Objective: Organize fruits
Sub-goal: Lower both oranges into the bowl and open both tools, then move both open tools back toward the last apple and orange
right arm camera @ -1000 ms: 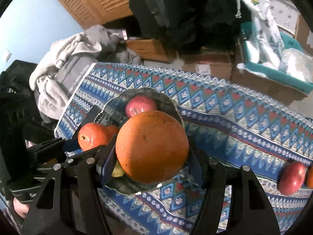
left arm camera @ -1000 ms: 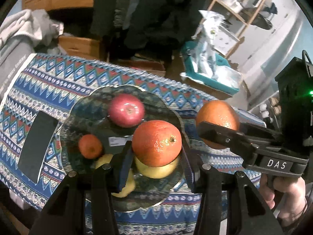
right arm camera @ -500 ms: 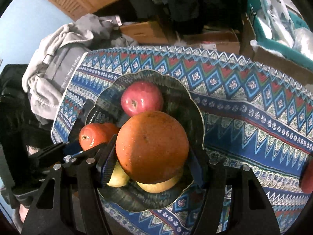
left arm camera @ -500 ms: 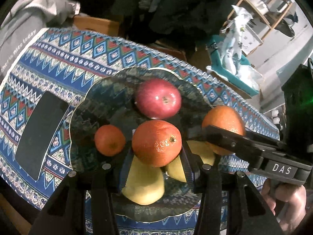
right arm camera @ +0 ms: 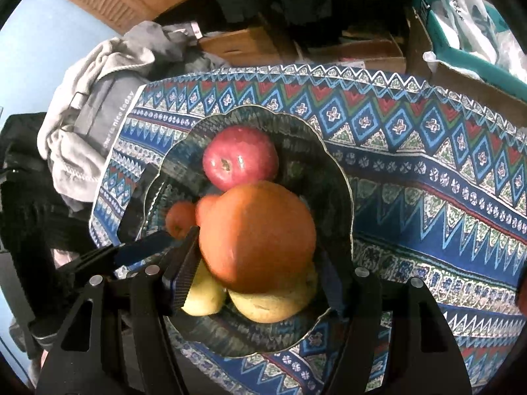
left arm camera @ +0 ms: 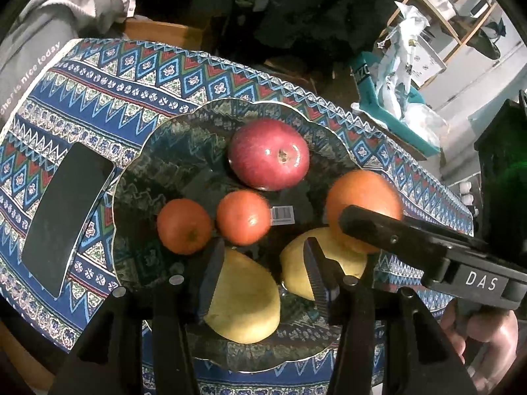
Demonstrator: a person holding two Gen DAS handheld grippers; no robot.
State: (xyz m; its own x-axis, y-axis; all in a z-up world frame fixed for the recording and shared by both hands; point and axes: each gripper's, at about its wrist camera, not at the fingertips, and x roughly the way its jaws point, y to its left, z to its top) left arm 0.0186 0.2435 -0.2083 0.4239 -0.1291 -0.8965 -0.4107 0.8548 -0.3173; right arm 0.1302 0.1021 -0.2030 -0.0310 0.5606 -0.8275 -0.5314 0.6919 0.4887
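Oranges both over the plate (left arm camera: 131, 177): small orange (left arm camera: 243, 216) lies free on it ahead of the opening left gripper (left arm camera: 263, 265), nothing between its jaws; big orange (right arm camera: 257, 237) sits between the opening right gripper (right arm camera: 260, 263) jaws, above pears (left arm camera: 245, 299), beside apple (left arm camera: 268, 153).

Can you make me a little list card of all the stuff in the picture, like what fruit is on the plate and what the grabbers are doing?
plate: dark glass, on the patterned cloth
red apple: on the plate, far side
small oranges: two, side by side on the plate
yellow fruits: two, near edge of the plate
big orange: above a yellow fruit
left hand-held gripper: jaws opening, nothing between them
right hand-held gripper: jaws opening, big orange between them
phone: on the cloth beside the plate
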